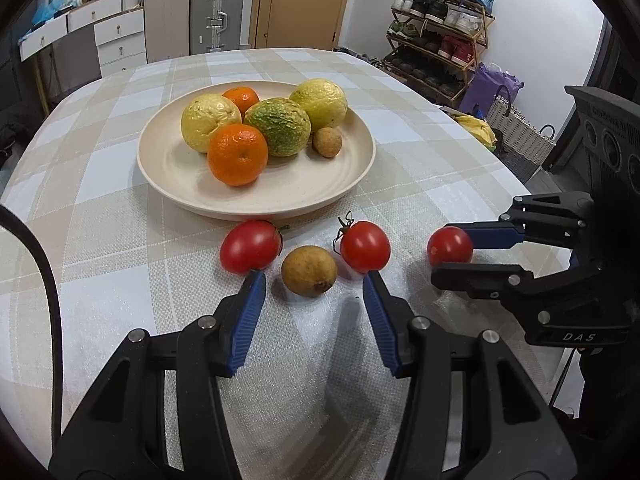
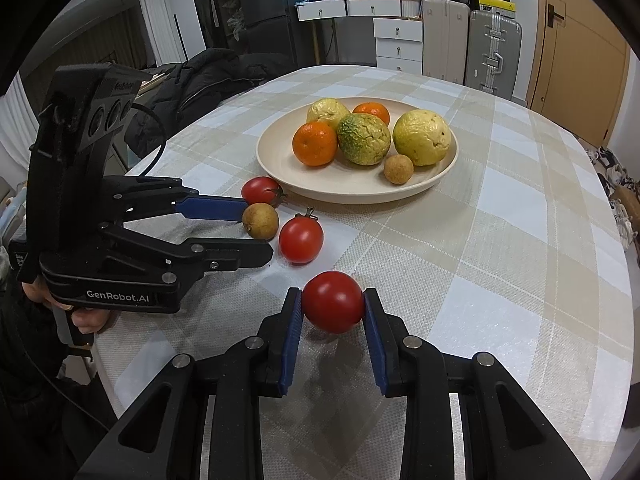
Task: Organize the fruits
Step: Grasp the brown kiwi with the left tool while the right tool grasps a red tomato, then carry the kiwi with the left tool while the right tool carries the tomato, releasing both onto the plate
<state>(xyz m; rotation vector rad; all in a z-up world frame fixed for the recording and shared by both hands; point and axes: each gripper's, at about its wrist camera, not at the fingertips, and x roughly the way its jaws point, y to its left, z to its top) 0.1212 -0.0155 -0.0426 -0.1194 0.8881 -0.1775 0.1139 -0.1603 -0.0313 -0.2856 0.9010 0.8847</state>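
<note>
A small brown fruit (image 1: pixel 309 270) lies on the checked tablecloth between the tips of my left gripper (image 1: pixel 313 276), whose blue pads stand a little apart from it on both sides. Red tomatoes (image 1: pixel 250 246) (image 1: pixel 365 246) flank it. My right gripper (image 2: pixel 333 308) is shut on a third tomato (image 2: pixel 333 302), low over the cloth. The left wrist view shows that gripper (image 1: pixel 450 256) at the right. Behind sits a cream plate (image 1: pixel 256 208) with two oranges, three bumpy yellow-green fruits and another small brown fruit (image 1: pixel 327 142).
A dark jacket (image 2: pixel 200 80) hangs beyond the table's left edge in the right wrist view. Off the table, bananas (image 1: pixel 476 126), a woven basket (image 1: pixel 520 132) and a shoe rack (image 1: pixel 440 40) are in the left wrist view. Drawers and suitcases (image 2: pixel 494 52) line the far wall.
</note>
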